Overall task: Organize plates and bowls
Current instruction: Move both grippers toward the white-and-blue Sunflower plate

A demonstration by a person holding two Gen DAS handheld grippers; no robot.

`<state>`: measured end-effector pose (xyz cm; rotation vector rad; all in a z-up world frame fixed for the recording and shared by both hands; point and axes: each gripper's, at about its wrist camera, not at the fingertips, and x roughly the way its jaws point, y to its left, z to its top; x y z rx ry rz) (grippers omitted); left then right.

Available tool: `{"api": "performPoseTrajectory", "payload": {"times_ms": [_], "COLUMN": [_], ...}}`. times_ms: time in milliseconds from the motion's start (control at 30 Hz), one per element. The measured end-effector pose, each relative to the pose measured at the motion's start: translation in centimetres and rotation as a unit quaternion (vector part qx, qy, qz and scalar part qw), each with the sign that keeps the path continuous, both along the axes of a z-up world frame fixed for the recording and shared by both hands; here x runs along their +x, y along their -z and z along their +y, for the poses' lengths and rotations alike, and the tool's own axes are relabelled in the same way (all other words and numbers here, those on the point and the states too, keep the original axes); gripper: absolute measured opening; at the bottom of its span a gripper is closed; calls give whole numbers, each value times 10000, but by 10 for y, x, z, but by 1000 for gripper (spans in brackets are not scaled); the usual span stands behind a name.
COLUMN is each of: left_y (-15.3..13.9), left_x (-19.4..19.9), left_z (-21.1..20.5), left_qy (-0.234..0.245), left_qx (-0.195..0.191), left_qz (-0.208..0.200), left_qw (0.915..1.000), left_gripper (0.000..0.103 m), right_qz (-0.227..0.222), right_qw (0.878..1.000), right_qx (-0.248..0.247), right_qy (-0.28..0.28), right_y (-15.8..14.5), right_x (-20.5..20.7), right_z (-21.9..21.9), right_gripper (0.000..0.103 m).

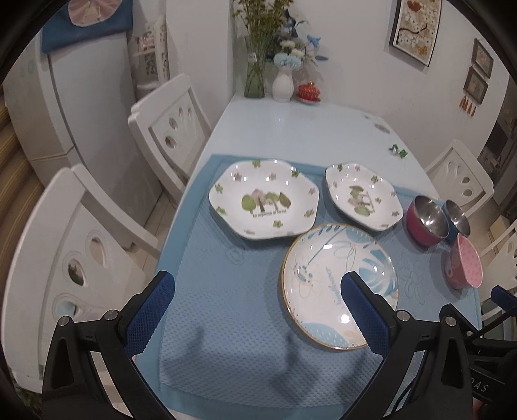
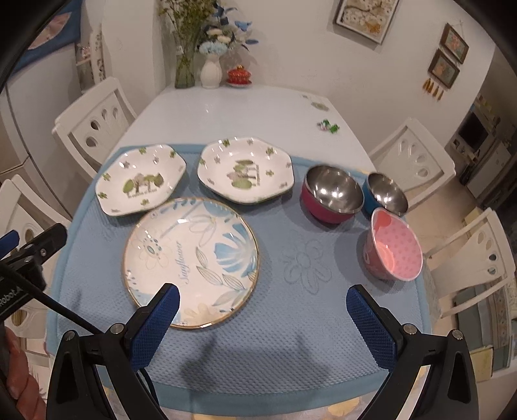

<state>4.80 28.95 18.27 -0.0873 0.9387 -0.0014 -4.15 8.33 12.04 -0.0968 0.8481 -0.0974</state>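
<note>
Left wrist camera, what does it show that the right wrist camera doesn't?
Only the left wrist view shows the blue cloth on the fridge and the open left gripper. Only the right wrist view shows the open right gripper and the person's hand. Both show the round blue-flower plate, two leaf-print plates and three bowls on the mat.

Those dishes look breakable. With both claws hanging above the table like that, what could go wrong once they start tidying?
The pink bowl sits tilted near the mat's right edge; a nudge might tip it off.

The red bowl and blue bowl sit close together, so jaws closing on one could knock the other.

The round plate lies flat, with little rim to grip; it may slip from the open right gripper or left gripper.
</note>
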Motion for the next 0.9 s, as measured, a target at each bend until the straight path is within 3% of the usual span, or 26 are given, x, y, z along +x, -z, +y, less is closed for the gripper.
{"api": "performPoseTrajectory", "payload": {"times_ms": [300, 400, 633, 900], "left_y": [17, 20, 22, 26], "left_x": [-2, -2, -1, 1], "left_z": [-11, -13, -12, -12], "left_qy": [164, 190, 157, 165], "left_qx": [45, 71, 23, 21], "left_qz": [236, 278, 292, 340], "left_qw": [9996, 9994, 9994, 9993], "left_gripper": [102, 102, 102, 102], "right_qz": [464, 274, -635, -320], "right_qw": [9987, 9990, 9951, 9971], "right_qx": [219, 303, 498, 466], "right_qy": [-9, -182, -571, -505], "right_y": [29, 27, -6, 8], "right_x": [6, 6, -5, 5], "right_z": [-11, -11, -23, -29], "right_gripper": [103, 103, 103, 102]}}
